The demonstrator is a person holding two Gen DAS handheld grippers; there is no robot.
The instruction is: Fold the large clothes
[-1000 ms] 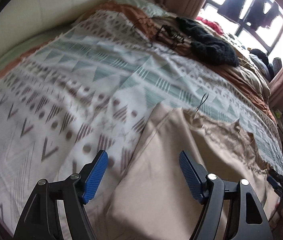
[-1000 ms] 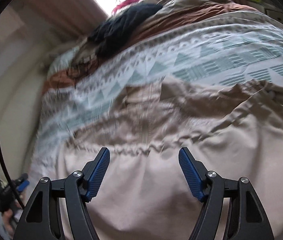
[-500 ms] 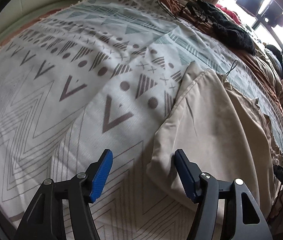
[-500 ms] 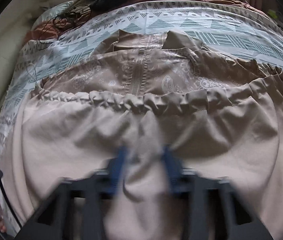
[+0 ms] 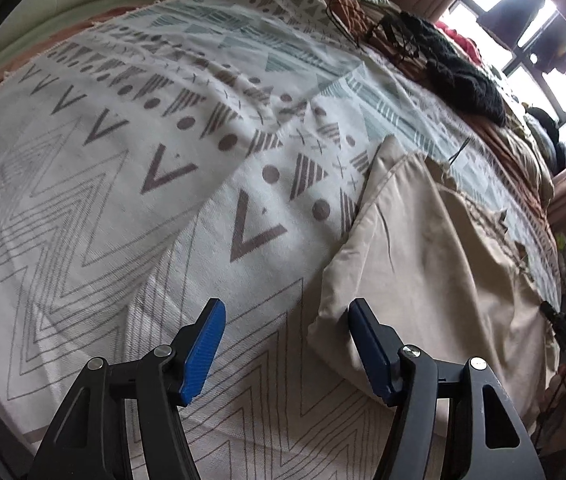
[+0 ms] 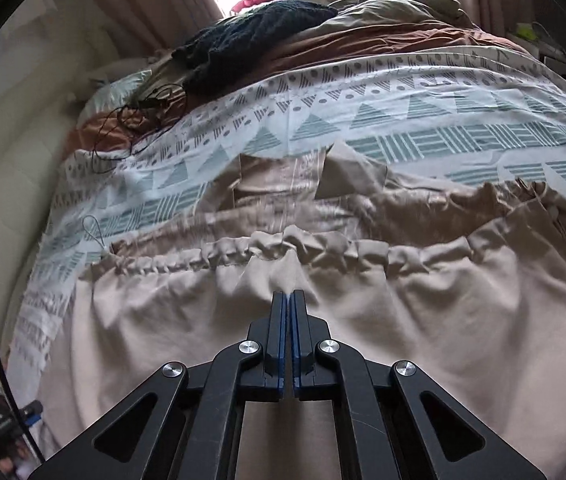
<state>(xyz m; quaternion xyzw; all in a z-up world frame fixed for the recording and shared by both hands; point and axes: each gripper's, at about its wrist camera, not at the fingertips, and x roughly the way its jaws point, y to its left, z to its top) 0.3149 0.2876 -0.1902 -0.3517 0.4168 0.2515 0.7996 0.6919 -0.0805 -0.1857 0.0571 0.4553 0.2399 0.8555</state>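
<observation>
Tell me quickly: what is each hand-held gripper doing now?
Left hand-held gripper: open, holding nothing, at the corner of the beige garment.
Right hand-held gripper: closed, pinching a fold of the garment.

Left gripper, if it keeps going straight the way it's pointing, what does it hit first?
Most likely the patterned bedspread between the open jaws of the left gripper; the beige garment's corner sits just beside the right-hand jaw, so depth is uncertain.

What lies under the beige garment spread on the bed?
The beige garment lies on a patterned bedspread, which shows around its edges. Whatever sits directly beneath its middle is covered.
</observation>
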